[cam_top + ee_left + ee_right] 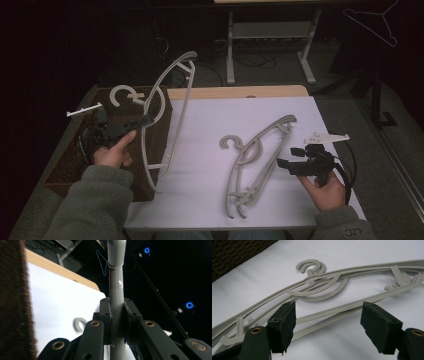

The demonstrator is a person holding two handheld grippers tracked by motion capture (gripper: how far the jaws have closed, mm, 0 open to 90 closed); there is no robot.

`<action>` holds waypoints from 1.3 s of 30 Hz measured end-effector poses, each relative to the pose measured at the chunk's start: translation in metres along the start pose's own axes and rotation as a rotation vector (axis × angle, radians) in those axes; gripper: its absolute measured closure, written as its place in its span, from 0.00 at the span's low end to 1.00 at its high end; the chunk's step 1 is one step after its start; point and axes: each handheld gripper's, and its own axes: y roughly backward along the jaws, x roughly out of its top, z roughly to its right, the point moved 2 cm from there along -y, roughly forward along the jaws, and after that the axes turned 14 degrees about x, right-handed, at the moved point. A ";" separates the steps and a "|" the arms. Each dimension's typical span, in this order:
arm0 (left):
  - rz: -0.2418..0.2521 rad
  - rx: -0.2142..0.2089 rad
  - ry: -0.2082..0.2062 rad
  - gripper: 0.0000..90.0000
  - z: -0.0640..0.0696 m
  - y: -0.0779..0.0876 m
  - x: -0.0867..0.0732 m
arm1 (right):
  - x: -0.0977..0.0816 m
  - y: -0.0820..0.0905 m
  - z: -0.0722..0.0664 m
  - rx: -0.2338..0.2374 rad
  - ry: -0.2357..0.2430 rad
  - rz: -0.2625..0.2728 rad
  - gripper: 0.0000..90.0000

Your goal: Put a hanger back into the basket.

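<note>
From my remote seat the high view is dim: the white tabletop (210, 195) catches most of the light and the room behind falls nearly black. In the left gripper view, the brown basket (13, 302) smears with blur, and two blue lamps (189, 305) glow with halos. The right gripper view is evenly lit, soft shadows under the hangers (332, 287), perhaps slightly unfocused up close.

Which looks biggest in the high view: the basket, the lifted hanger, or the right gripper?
1. Basket and lifted hanger: too close to rank, since the hanger is raised nearer the camera.
2. Right gripper: clearly smallest.
</note>
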 end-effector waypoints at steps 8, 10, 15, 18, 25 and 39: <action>0.046 0.049 0.027 0.89 -0.012 0.024 0.016 | 0.000 -0.002 -0.001 -0.005 0.006 -0.007 0.30; 0.062 0.056 0.031 0.89 -0.014 0.029 0.021 | 0.000 -0.003 0.000 -0.006 0.006 -0.008 0.30; 0.095 0.089 0.046 0.89 -0.025 0.043 0.033 | 0.000 -0.004 0.000 -0.008 0.008 -0.010 0.30; 0.107 0.114 0.055 0.89 -0.032 0.049 0.038 | 0.000 -0.004 0.001 -0.009 0.010 -0.009 0.30; 0.153 0.169 0.094 0.89 -0.053 0.065 0.050 | -0.001 -0.007 0.003 -0.014 0.004 -0.021 0.29; 0.186 0.275 0.159 0.89 -0.092 0.082 0.038 | 0.000 -0.010 0.004 -0.015 0.002 -0.028 0.30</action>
